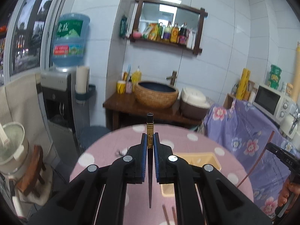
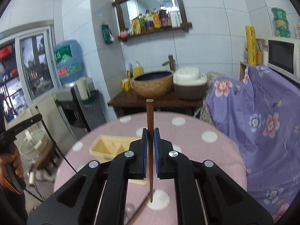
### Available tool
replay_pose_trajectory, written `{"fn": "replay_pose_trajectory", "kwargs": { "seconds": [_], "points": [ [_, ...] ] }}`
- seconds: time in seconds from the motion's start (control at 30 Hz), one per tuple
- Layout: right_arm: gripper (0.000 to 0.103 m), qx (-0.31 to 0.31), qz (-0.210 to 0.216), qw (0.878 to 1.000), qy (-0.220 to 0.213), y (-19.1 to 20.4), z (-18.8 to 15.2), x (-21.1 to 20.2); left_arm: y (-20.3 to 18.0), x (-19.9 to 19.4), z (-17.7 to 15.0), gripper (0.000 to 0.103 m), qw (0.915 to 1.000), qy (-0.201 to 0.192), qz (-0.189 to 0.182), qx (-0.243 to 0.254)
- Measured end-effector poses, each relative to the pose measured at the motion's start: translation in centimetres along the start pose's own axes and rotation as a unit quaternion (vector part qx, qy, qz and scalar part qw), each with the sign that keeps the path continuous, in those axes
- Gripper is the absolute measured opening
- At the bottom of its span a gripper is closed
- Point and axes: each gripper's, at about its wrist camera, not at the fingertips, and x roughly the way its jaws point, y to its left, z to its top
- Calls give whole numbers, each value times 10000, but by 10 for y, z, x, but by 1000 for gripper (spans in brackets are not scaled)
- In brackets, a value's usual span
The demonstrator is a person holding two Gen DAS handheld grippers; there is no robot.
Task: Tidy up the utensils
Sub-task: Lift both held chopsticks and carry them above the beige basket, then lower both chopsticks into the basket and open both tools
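My left gripper (image 1: 150, 140) is shut on a black chopstick with a gold band (image 1: 150, 131), held upright above the pink dotted table (image 1: 112, 150). My right gripper (image 2: 150, 135) is shut on a brown wooden chopstick (image 2: 150, 116), also upright. A cream divided utensil tray (image 2: 105, 146) lies on the table just left of the right gripper; in the left wrist view the tray (image 1: 202, 159) shows right of the left gripper. Two brown chopsticks (image 1: 169, 215) lie on the table near its front edge, and one chopstick (image 2: 140, 210) shows in the right wrist view.
A purple floral cloth (image 2: 262, 121) covers furniture to the right of the table. Behind the table stands a wooden counter (image 1: 121, 103) with a woven basin (image 1: 155, 93) and a rice cooker (image 1: 193, 101). A water dispenser (image 1: 61, 93) stands at the left.
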Motion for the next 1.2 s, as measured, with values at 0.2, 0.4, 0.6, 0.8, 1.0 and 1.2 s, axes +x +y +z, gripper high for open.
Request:
{"fn": "replay_pose_trajectory", "kwargs": {
  "seconds": [0.2, 0.4, 0.6, 0.8, 1.0, 1.2],
  "points": [
    [8, 116, 195, 9976, -653, 26, 72, -7, -25, -1, 57, 8, 9982, -448, -341, -187],
    [8, 120, 163, 9977, -650, 47, 76, 29, -51, 38, 54, 8, 9979, -400, -466, -228],
    [8, 181, 60, 9997, -127, 43, 28, 84, -61, 89, 11, 8, 9993, 1, -368, -73],
    [8, 114, 45, 9996, 269, 40, -7, 114, -56, 123, -28, 8, 9974, 558, -450, -115],
    [8, 221, 35, 9990, 376, 33, -15, 125, -52, 138, -44, 8, 9952, 833, -483, -154],
    [8, 250, 21, 9990, 361, 32, -18, 128, -52, 142, -50, 8, 9953, 871, -424, -85]
  ]
}}
